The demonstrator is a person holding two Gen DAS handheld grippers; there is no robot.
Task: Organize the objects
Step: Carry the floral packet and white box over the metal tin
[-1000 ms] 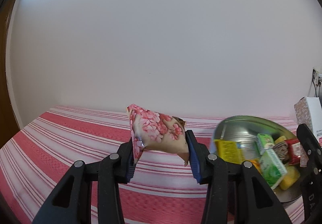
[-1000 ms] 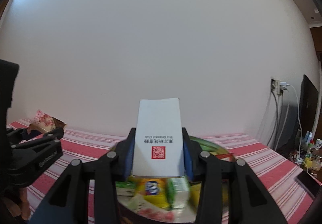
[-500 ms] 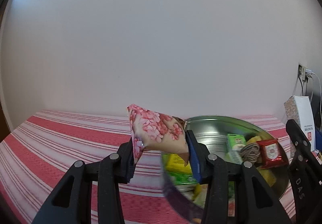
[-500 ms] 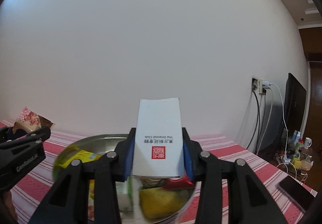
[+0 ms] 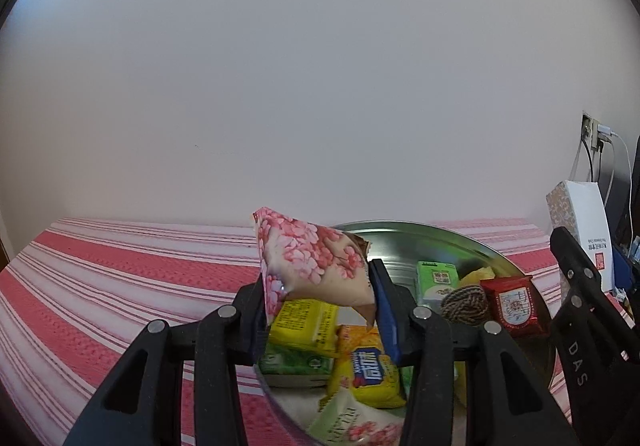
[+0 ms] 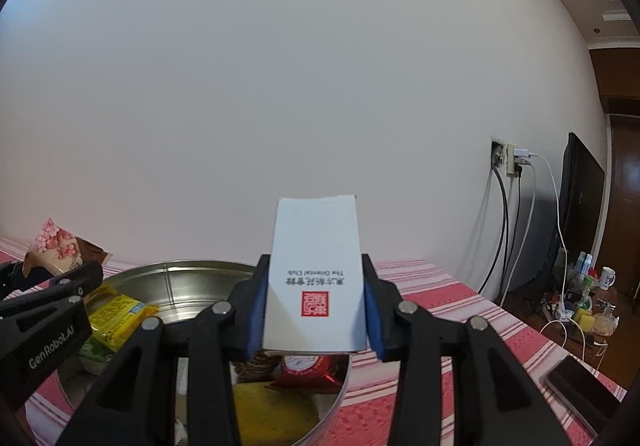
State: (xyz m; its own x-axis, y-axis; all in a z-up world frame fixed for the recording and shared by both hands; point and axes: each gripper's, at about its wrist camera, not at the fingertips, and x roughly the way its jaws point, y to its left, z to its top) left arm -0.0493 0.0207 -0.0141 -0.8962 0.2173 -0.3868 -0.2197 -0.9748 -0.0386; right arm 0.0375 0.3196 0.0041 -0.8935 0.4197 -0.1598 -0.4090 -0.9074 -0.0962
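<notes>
My left gripper is shut on a pink flower-printed snack packet, held in the air over the near left part of a round metal tin. The tin holds several snack packs, a yellow packet, a green carton, a red packet and a ball of twine. My right gripper is shut on a white box with a red stamp, held above the tin's right side. The left gripper with the flower packet shows at the left of the right wrist view.
The tin stands on a red and white striped cloth. A dark phone lies on the cloth at the right. Cables hang from a wall socket beside a dark screen. Small bottles and a mug clutter the floor beyond.
My left gripper has carried the flower packet rightward, from beside the tin to over it. My right gripper with the white box has shifted right, from over the tin's middle to its right side.
</notes>
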